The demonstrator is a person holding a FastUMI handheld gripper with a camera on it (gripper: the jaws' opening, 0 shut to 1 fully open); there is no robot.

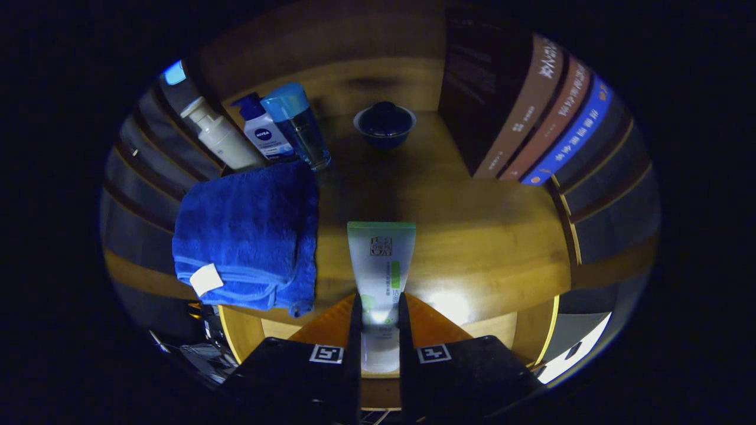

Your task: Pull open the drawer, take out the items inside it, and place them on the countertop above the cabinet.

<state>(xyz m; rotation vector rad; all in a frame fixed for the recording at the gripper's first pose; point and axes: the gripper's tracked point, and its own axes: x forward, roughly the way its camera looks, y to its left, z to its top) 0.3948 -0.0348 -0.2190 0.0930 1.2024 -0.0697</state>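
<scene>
The gripper (379, 313) is clamping both fingers on a pale tube (381, 265), holding it over the near edge of the wooden countertop (484, 236). A folded blue towel (248, 236) is lying at the left edge, bottles (277, 130) standing behind it, books (531, 118) leaning at the right, a dark bowl (384, 124) sitting toward the back

The small pump bottle (264, 131) at the back left corner of the countertop (484, 236) carries a round dark badge with the brand name NIVEA in white letters. The tube (381, 265) at the countertop's front edge shows a square seal-like emblem and vertical print, seemingly Chinese characters, too small to read. The book spines (546, 118) at the back right carry Chinese-looking lettering, likewise illegible.
</scene>
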